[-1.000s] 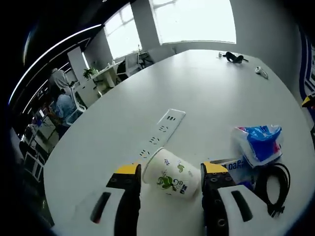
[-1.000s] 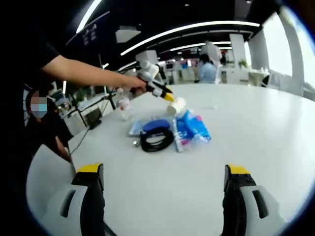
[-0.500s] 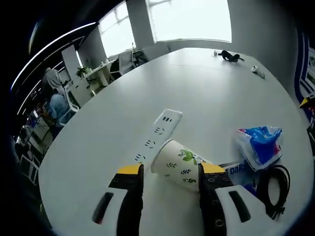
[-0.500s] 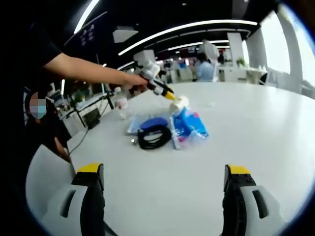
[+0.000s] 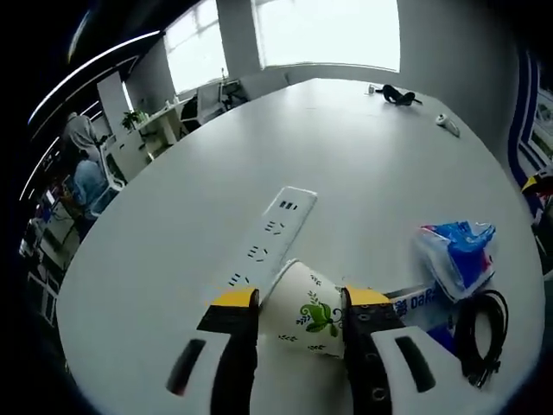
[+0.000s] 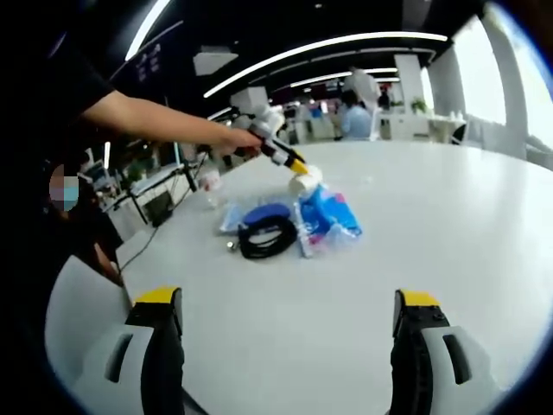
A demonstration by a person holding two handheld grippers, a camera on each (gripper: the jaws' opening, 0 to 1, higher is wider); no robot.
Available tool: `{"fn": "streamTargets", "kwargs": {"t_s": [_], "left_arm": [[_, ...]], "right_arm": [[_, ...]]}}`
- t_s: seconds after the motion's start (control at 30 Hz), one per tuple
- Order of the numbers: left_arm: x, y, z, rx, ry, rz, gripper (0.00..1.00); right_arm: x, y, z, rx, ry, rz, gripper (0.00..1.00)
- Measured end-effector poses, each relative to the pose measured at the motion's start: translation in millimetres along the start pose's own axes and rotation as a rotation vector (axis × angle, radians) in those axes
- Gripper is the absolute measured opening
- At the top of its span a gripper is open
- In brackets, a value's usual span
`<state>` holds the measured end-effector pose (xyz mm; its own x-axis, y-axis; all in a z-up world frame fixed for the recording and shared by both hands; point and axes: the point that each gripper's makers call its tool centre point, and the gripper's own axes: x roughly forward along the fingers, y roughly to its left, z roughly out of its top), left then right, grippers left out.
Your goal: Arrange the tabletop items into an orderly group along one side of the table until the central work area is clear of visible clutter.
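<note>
On the white table [image 5: 173, 216] the paper cup [image 5: 302, 309] serves as your landmark: it lies tipped on its side (green leaf print facing up), and your left gripper [image 5: 291, 301] has both jaws pressed against its sides. Just beyond the cup's rim lies the white power strip [image 5: 266, 240]. Right of the cup sit the blue-and-white plastic bag [image 5: 458, 253] and the coiled black cable [image 5: 480, 333]. Your right gripper [image 6: 292, 309], well apart from the cup, has its jaws spread wide over bare table.

Right gripper [image 6: 289, 333] is hovering wide open over the table [image 6: 449, 225]; left gripper [image 6: 289, 162] is gripping the cup [image 6: 305, 182] beside the cable [image 6: 263, 239].
</note>
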<state>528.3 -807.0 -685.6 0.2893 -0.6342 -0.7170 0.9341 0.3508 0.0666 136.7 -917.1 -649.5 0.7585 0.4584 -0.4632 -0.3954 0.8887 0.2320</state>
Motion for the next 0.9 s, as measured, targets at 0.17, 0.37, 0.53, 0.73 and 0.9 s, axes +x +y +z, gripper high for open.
{"fn": "streamTargets", "kwargs": {"t_s": [0.17, 0.37, 0.53, 0.73, 0.9], "left_arm": [[-2, 2.2, -0.5, -0.047, 0.012, -0.027, 0.33], [-8, -1.1, 3.2, -0.060, 0.017, -0.053, 0.15], [-10, -4.3, 1.4, -0.015, 0.033, -0.061, 0.09], [-13, -4.6, 0.8, -0.026, 0.036, -0.060, 0.07], [-20, -5.1, 4.5, -0.025, 0.034, -0.057, 0.03]], "right_arm": [[1, -1, 0.5, 0.005, -0.001, -0.002, 1.00], [5, 0, 3.9, 0.004, -0.003, 0.001, 1.00], [10, 1, 8.3, -0.003, -0.008, 0.009, 1.00], [12, 4, 12.7, -0.012, -0.013, 0.018, 1.00], [12, 4, 15.1, -0.010, -0.019, 0.019, 1.00]]}}
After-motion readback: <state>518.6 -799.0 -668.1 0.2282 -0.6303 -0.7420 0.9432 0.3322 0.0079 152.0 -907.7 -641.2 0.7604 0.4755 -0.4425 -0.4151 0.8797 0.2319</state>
